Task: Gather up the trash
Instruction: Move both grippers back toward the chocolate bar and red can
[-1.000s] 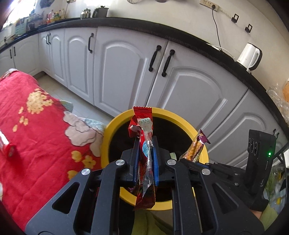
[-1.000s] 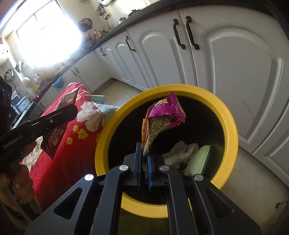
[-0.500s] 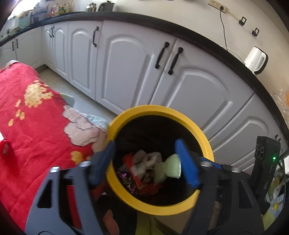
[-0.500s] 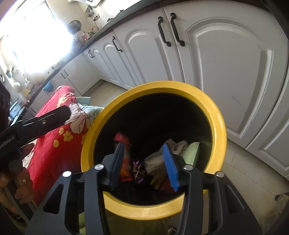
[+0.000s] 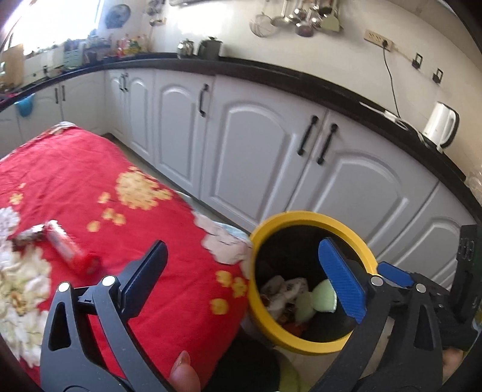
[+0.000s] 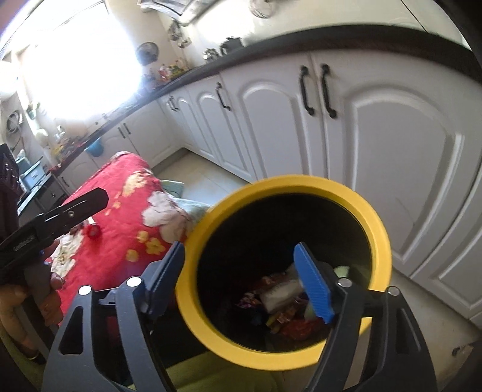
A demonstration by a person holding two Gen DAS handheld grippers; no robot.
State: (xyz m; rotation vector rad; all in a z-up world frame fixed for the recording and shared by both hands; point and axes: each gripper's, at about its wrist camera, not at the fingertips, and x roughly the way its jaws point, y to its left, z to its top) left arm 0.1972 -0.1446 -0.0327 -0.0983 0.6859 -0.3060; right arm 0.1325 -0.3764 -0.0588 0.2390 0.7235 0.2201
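Two grippers show, each with its jaws spread wide and nothing between them. Only the left wrist view shows the white kettle (image 5: 440, 124) on the dark counter (image 5: 271, 72) and the utensils (image 5: 301, 18) hanging on the wall; only the right wrist view shows the bright window (image 6: 75, 69). The left gripper (image 5: 241, 276) hangs over the edge of the red flowered table (image 5: 75, 169), beside the one yellow-rimmed bin (image 5: 286, 215), which stands on the floor against the white cabinets (image 5: 256, 144). The right gripper (image 6: 241, 273) hangs right over that bin (image 6: 379, 229).

A second ago each gripper pinched a wrapper above the bin: a red one on the left, a purple one on the right. Both jaws have since let go, and the wrappers (image 6: 280, 313) now lie inside with the other trash, next to a green sponge (image 5: 323, 298). The left gripper has swung away toward the table.

One red packet (image 5: 70, 251) is still lying on the table, with one darker scrap (image 5: 28, 235) touching its far end; blur hides what that scrap is.
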